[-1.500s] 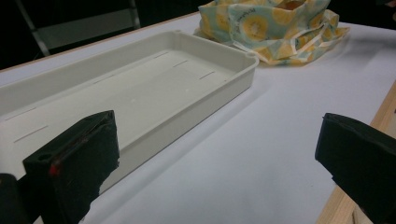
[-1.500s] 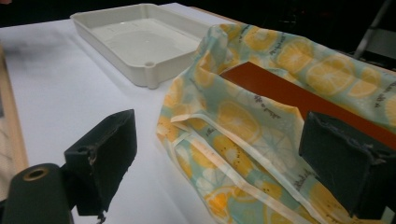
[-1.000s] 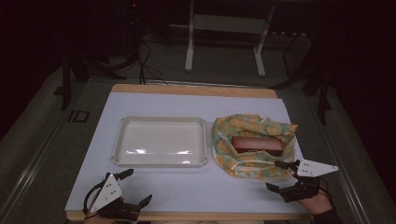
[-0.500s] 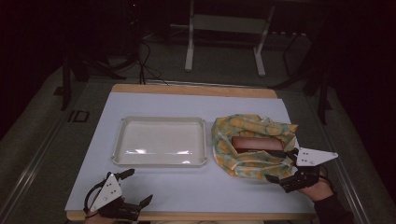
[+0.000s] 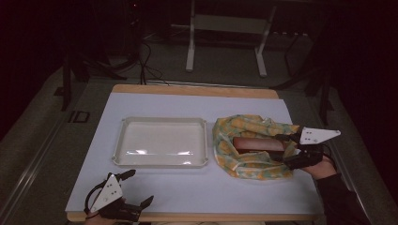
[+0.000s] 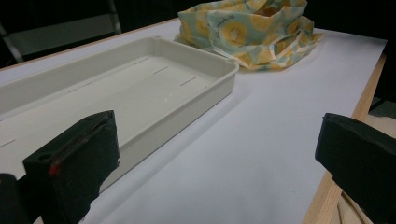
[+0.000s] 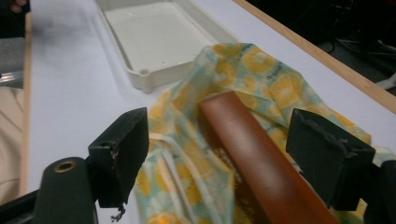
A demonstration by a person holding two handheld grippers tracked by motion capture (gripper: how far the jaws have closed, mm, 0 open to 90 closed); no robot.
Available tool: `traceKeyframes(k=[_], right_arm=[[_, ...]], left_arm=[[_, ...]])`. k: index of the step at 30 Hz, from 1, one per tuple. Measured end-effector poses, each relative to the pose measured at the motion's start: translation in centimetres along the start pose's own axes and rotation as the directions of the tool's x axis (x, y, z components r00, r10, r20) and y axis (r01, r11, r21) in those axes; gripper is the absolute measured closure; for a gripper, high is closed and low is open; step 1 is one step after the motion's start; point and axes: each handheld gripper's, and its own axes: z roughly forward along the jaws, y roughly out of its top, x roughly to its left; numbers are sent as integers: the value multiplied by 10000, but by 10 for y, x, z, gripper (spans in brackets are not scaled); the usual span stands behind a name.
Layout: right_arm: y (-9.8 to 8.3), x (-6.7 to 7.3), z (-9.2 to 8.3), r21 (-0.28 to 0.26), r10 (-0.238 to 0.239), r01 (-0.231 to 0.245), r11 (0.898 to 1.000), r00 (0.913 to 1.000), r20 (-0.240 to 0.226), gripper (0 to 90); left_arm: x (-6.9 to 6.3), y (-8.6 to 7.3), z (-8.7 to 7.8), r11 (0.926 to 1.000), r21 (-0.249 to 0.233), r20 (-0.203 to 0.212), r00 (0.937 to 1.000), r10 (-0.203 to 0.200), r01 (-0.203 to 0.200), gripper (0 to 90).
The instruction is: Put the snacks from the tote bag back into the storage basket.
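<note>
Straddling brown roll (image 7: 254, 154) inside yellow-patterned cloth bag (image 5: 251, 146), right gripper (image 5: 287, 149) is advanced from bag's near edge, jaws spread, nothing pinched; grasp judged imminent. Left gripper (image 5: 133, 190) is kept spread, idle, near white tray (image 5: 161, 142).

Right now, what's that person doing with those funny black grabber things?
A person holds a hand-held gripper in each hand at a white table. The right hand-held gripper is open, its jaws on either side of a reddish-brown roll that lies in a yellow patterned cloth bag, not yet squeezing it. The left hand-held gripper sits open near the table's front edge, holding nothing. An empty white tray sits beside the bag.
</note>
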Motion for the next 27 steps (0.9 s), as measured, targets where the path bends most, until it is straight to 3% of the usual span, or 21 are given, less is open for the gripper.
traceKeyframes(k=[6,16,27], right_arm=[[4,-17,8,422,-126,120,9990,9998,150,246],[5,-39,20,955,24,-19,9954,10000,-52,291],[-5,-53,34,1784,173,-144,9839,9997,-146,303]], left_arm=[[0,0,1,10000,46,39,10000,40,-40,0],[0,-1,1,10000,57,60,10000,76,-76,0],[1,-1,1,10000,50,35,10000,65,-65,0]])
